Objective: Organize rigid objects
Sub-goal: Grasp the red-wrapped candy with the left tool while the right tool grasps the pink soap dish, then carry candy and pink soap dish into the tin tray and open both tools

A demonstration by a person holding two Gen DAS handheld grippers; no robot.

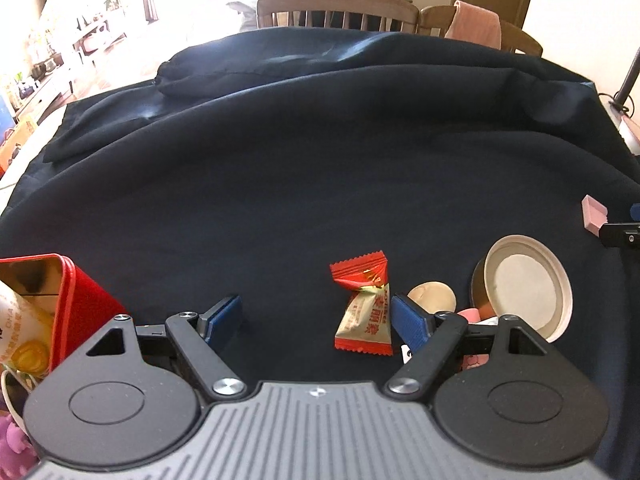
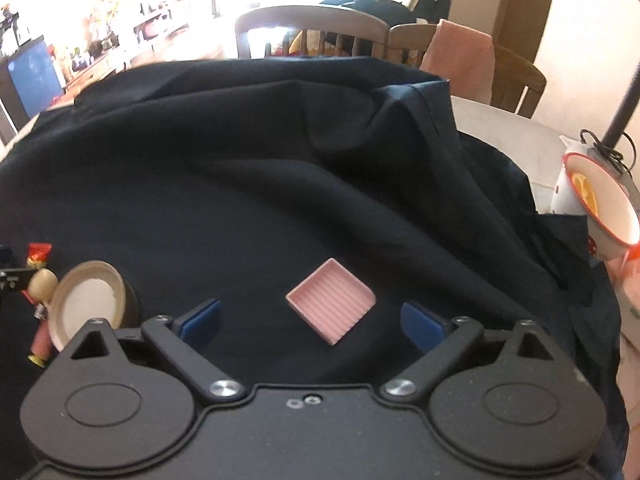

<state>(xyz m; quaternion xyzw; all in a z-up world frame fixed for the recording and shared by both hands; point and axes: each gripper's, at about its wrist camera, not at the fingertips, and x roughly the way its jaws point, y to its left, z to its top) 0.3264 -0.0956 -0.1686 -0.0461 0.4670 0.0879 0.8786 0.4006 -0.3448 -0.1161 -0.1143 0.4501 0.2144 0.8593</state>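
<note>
Pink ridged tray (image 2: 331, 300): between released right gripper (image 2: 310, 322), likely lined up for pickup. Left gripper (image 1: 316, 316), released, brackets wrapped candy (image 1: 362, 304) left of tray; contact unclear.

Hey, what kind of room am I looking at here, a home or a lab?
Most likely a home dining area. Wooden chairs stand behind a table draped in a dark cloth, a pink towel hangs over one chair, and a bright living room lies beyond.
</note>
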